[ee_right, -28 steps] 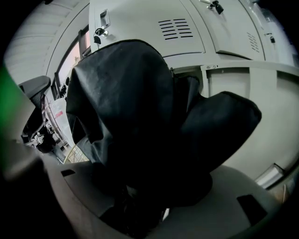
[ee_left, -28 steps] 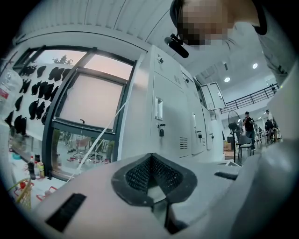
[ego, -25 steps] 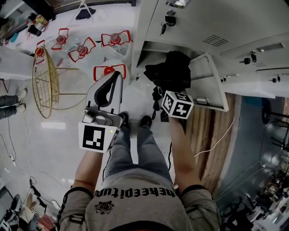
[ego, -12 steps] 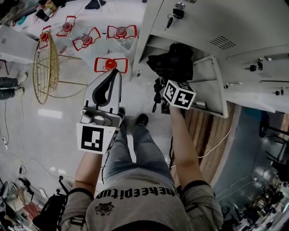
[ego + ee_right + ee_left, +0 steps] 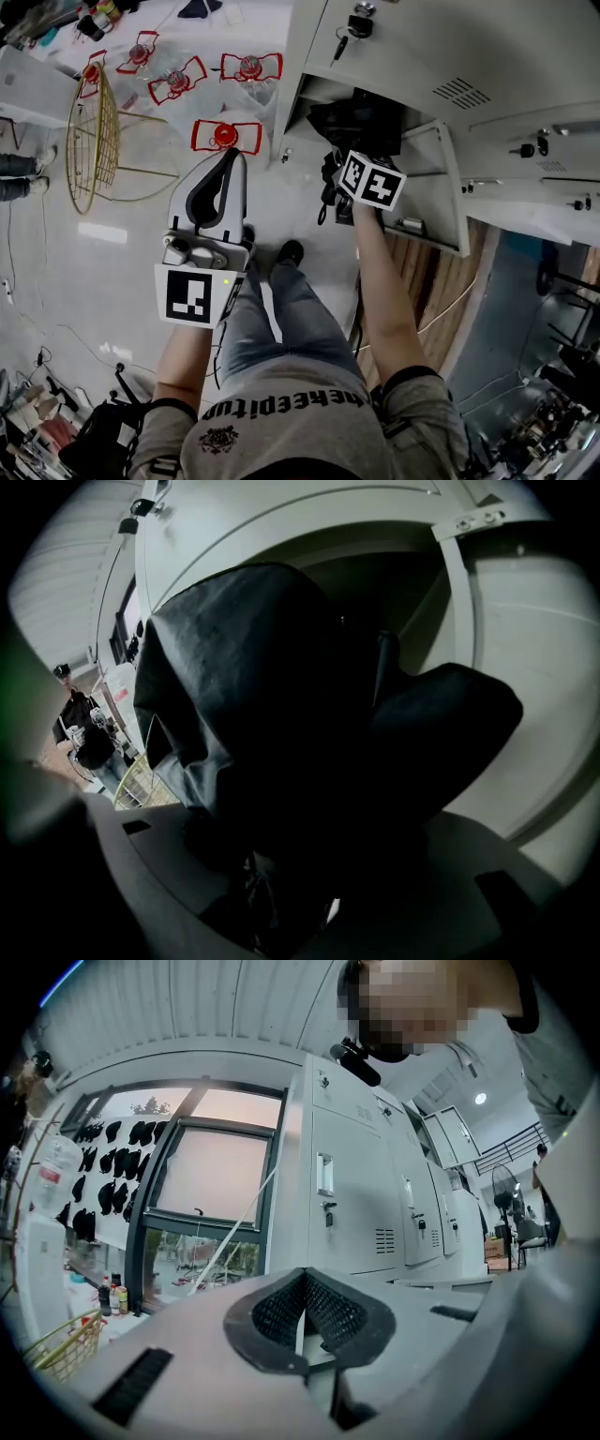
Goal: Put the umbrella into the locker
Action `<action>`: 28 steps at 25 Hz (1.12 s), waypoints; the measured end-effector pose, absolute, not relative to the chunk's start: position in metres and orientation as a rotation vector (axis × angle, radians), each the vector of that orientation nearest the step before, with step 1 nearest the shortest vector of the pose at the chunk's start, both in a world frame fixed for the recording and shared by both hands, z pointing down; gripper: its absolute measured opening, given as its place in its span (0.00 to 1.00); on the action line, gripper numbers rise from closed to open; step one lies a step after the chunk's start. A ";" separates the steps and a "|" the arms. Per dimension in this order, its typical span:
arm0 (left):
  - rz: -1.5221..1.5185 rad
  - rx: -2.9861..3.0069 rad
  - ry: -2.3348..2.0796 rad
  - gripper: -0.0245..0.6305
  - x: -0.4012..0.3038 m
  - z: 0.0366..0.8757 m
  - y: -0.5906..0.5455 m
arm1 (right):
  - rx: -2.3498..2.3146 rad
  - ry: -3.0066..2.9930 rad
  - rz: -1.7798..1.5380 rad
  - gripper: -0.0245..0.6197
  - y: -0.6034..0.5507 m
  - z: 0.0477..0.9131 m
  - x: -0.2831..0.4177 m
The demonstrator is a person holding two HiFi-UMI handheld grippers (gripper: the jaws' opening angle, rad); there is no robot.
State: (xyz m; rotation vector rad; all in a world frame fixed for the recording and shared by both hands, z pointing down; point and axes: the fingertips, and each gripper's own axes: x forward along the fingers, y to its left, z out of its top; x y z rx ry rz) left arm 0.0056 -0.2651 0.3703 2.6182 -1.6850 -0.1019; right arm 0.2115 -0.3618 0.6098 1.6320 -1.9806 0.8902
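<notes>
Step in hand: I am reading this as the insertion step, with the umbrella point(image 5: 361, 120) at the mouth of the locker point(image 5: 307, 49) and not yet let go.
Right gripper: I am holding the right gripper point(image 5: 354, 157) up at the open compartment. Its jaws are pinching the umbrella's black fabric, which is filling the space between them in the right gripper view point(image 5: 281, 892).
Umbrella: the bundled black canopy point(image 5: 262, 714) is sitting between the right jaws and bulging out ahead of them. From the head view I am judging its far part to be already inside the opening, while a strap is hanging down just below the jaws.
Locker: its pale inner walls point(image 5: 309, 522) are curving around everything ahead of the right jaws, and the open door point(image 5: 436, 183) is standing just to the right of them.
Left gripper: I am holding the left gripper point(image 5: 228, 161) well apart from the locker, jaws pressed together on nothing point(image 5: 301, 1290), with only closed locker fronts far ahead of them.
Next move: I am planning to carry the bundle deeper, straight ahead of the right jaws, until it is resting on the compartment floor, and only then spread the jaws.
Watch: the loose fabric and the strap are looking likely to catch on the door edge or on the jaws when I back out.
</notes>
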 end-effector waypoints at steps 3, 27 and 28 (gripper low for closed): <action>-0.095 2.613 -1.690 0.04 0.008 0.373 -0.268 | 1.641 -1.972 0.890 0.42 -0.372 0.613 0.217; -0.062 2.592 -1.658 0.04 0.026 0.405 -0.279 | 1.721 -1.951 0.795 0.43 -0.443 0.618 0.234; -0.053 2.588 -1.658 0.04 0.027 0.408 -0.279 | 1.725 -1.951 0.789 0.43 -0.444 0.618 0.235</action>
